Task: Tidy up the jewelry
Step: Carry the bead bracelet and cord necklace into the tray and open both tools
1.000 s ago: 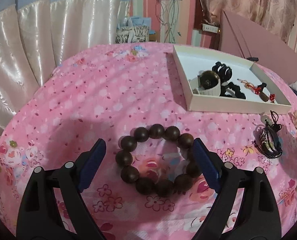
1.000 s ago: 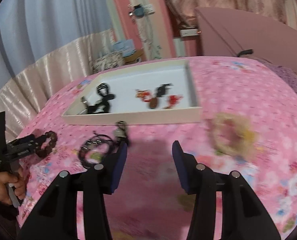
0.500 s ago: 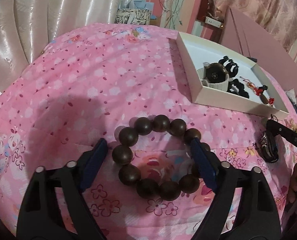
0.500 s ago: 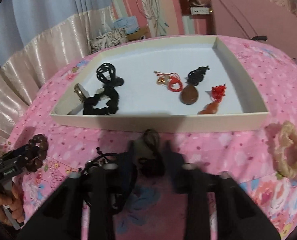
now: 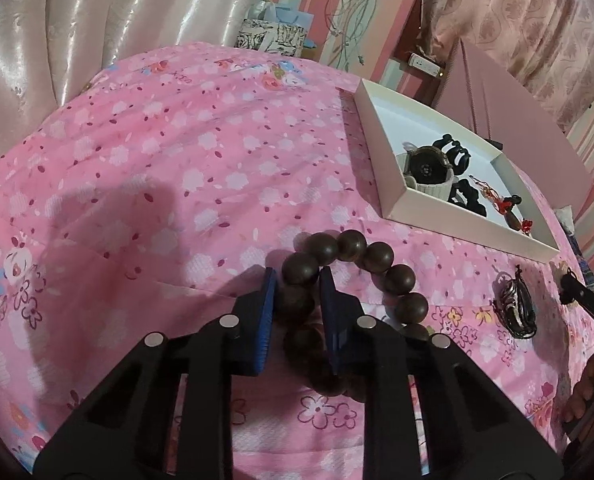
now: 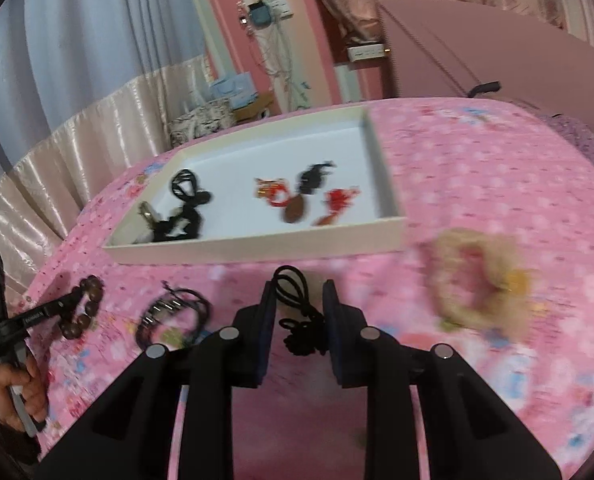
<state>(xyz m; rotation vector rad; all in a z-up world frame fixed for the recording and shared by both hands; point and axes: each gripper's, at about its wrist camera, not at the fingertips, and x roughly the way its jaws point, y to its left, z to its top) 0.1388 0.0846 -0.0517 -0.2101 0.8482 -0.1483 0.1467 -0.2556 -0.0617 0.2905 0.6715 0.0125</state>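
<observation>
A: Left wrist view first. Left hand-held gripper (image 5: pixel 296 304) was spread around the whole wooden bead bracelet (image 5: pixel 353 300) a second ago; now its jaws are closing on one side of the loop, blue pads on a dark bead, the rest of the beads curling off to the right on the pink floral bedspread (image 5: pixel 157 168).

B: Lifted?

A: Can't tell. It looks like it lies on the cloth. Right wrist view: right hand-held gripper (image 6: pixel 299 312) stood half open over bare cloth a second ago; now it's narrowed around a black cord piece (image 6: pixel 297 312), loop poking out past the tips, knotted part between the pads. Whether the pads really press on it, can't tell, frame is smeared.

B: Where does the stuff go?

A: White tray (image 6: pixel 257 250), just beyond both grippers. Already in it: black cord items, red tassel charms, a brown pendant, a watch on a white stand (image 5: pixel 431 172). Outside it on the bedspread: a dark braided bracelet (image 6: pixel 173 314) between the two grippers, and a beige scrunchie (image 6: pixel 481 284) to the right of the tray's corner.

B: So what does that mean?

A: Judgement: both hands have gone from approach to grasp, two pieces about to head for the tray, two more left after that.
</observation>
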